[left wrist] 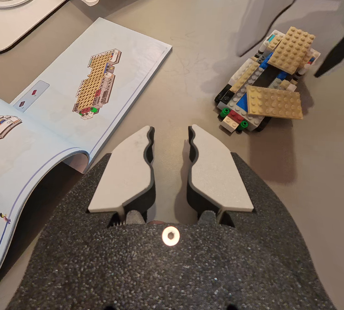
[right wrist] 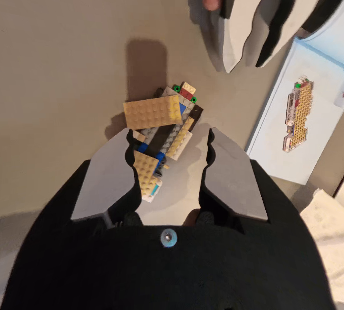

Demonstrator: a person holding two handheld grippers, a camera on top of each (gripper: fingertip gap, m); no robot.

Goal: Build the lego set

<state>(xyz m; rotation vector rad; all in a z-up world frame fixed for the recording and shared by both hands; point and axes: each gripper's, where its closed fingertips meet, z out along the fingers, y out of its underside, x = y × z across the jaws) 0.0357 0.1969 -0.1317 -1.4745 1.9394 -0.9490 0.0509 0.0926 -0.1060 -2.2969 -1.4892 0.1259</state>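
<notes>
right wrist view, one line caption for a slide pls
Open right hand-held gripper above a partly built brick model on a beige table, instruction booklet alongside.

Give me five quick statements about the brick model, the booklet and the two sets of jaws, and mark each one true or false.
1. The brick model sits on the table. True.
2. The left gripper grips a brick. False: its jaws are open over bare table.
3. The booklet lies open. True.
4. The right gripper is clamped shut. False: its jaws stand wide above the model.
5. A tan plate lies crooked on the model. True.
</notes>
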